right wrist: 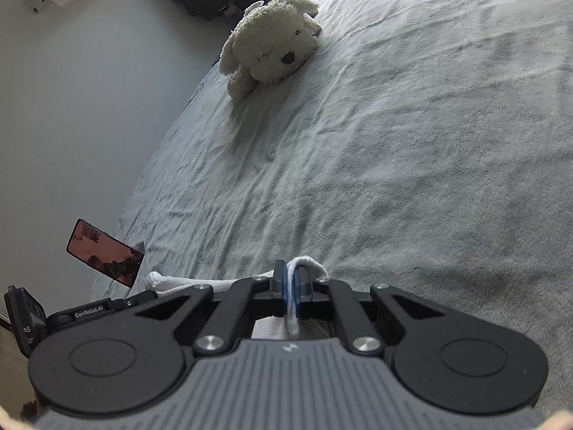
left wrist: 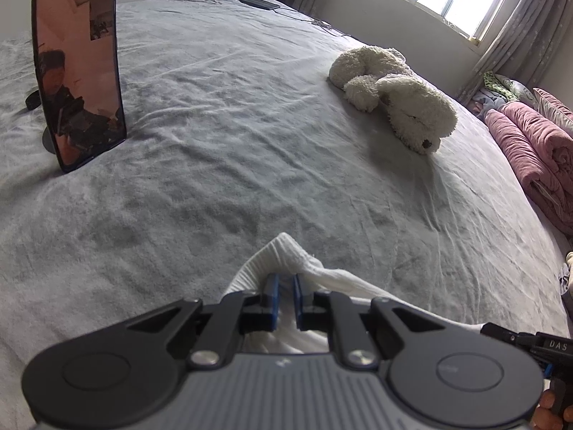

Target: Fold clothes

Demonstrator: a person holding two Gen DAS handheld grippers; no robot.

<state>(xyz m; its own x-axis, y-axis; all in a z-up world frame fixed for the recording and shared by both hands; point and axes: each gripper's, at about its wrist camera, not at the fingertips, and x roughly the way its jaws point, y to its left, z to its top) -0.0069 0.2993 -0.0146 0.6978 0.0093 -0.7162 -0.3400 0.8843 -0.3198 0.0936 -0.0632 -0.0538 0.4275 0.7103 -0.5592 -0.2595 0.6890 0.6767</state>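
Note:
A white knitted garment (left wrist: 286, 254) is bunched between the blue pads of my left gripper (left wrist: 285, 286), which is shut on a ribbed edge of it and holds it above the grey bedsheet (left wrist: 222, 143). In the right wrist view my right gripper (right wrist: 290, 279) is shut tight on a thin white edge of the same garment (right wrist: 304, 263); the cloth stretches left toward the other gripper (right wrist: 89, 313). Most of the garment hangs below the grippers, hidden by their bodies.
A phone (left wrist: 80, 71) stands upright on the bed at far left, also in the right wrist view (right wrist: 105, 252). A white plush dog (left wrist: 394, 93) lies at right (right wrist: 272, 46). Rolled pink blankets (left wrist: 530, 154) sit at the bed's right edge under a window.

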